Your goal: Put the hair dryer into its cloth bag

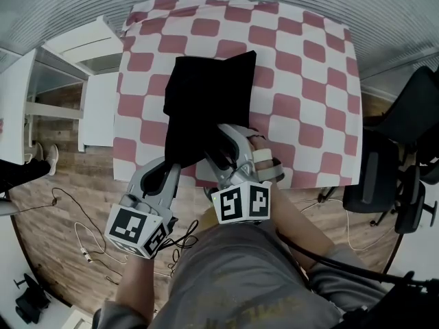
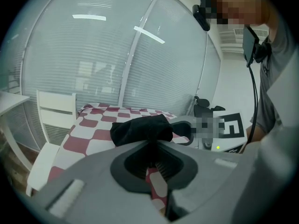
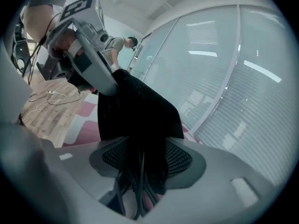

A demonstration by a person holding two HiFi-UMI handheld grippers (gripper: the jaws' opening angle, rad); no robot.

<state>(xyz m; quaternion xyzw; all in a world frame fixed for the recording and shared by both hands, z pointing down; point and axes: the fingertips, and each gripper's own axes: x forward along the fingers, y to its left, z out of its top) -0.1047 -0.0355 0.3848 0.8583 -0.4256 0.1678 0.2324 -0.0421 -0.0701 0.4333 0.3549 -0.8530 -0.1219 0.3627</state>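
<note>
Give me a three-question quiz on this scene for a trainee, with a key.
1. True or false: the black cloth bag lies untouched.
2. The tablecloth is: A red-and-white checked; B blue striped; C plain green.
3. What are the left gripper and the right gripper each shut on?
Key: 1 false; 2 A; 3 the black cloth bag.

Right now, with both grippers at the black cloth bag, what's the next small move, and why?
Probably ease the right gripper back to tighten the cords in its jaws while the left gripper holds the black cloth bag; no dryer shows outside.
</note>
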